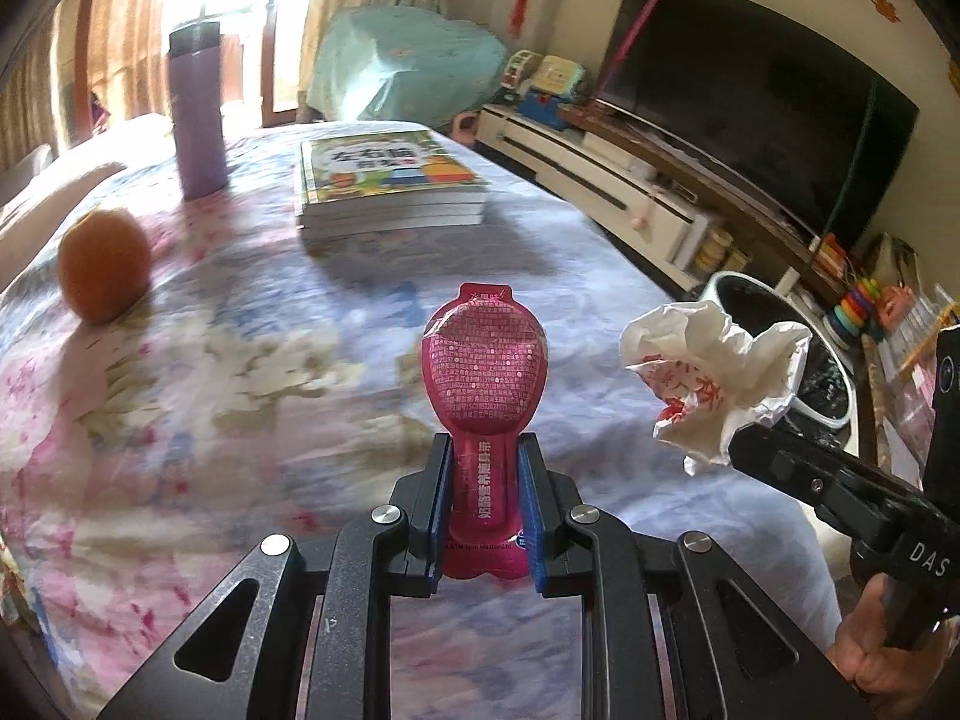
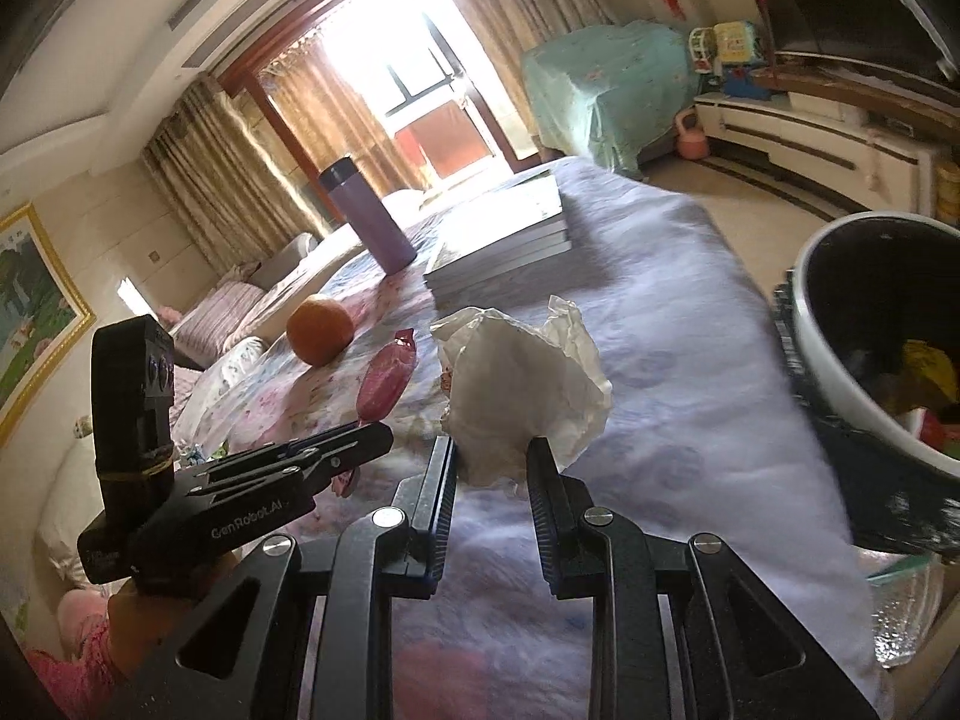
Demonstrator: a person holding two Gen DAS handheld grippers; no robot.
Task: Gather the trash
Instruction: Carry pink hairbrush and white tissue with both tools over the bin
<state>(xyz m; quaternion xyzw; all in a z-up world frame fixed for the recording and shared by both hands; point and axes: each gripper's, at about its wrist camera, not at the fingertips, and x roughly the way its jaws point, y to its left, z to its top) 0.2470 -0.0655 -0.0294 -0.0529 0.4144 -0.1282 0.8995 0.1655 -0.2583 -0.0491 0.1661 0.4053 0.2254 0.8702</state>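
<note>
1. Broadly, a table under a floral cloth fills both views, with a stack of books, a purple flask and an orange on it.
2. Just off the table's edge stands a white-rimmed trash bin with scraps inside.
3. Above the cloth, the right gripper pinches a crumpled white paper wrapper between its nearly closed fingers.
4. Beside it, the left gripper clamps the stem of a pink snack pouch, held upright off the table.
</note>
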